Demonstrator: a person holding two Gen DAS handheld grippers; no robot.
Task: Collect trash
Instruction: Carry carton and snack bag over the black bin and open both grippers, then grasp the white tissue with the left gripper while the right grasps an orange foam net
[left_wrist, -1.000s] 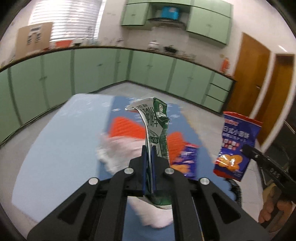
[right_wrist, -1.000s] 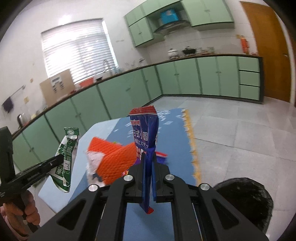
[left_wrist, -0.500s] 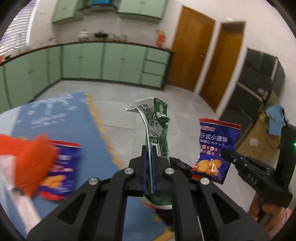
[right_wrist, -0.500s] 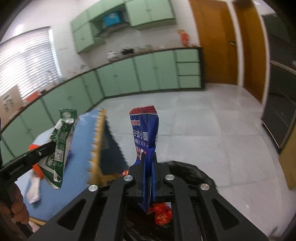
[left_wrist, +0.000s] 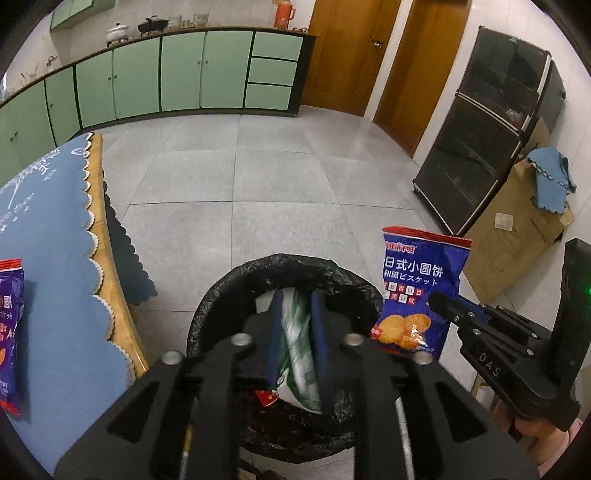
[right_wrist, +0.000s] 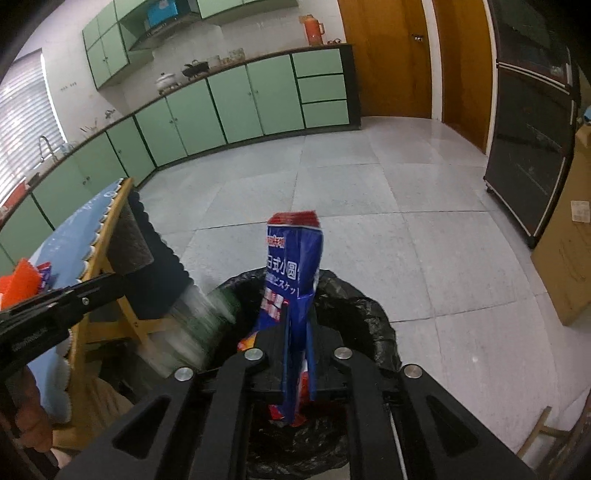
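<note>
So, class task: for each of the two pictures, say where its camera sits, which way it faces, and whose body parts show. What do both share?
Left wrist: sits on the left claw, facing down into the black-lined bin; the green-and-white carton blurs between its open fingers.
Right wrist: sits on the right claw, above the same bin, clamping the blue biscuit bag; a hand shows at left.
Shared: bin, biscuit bag, blue-clothed table, green cabinets.

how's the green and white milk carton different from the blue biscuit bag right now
The green and white milk carton is loose between the open left gripper fingers, motion-blurred; the blue biscuit bag stays pinched upright in the right gripper, sharp. Carton sits in the black-lined bin; bag is above the rim. Both are trash.
</note>
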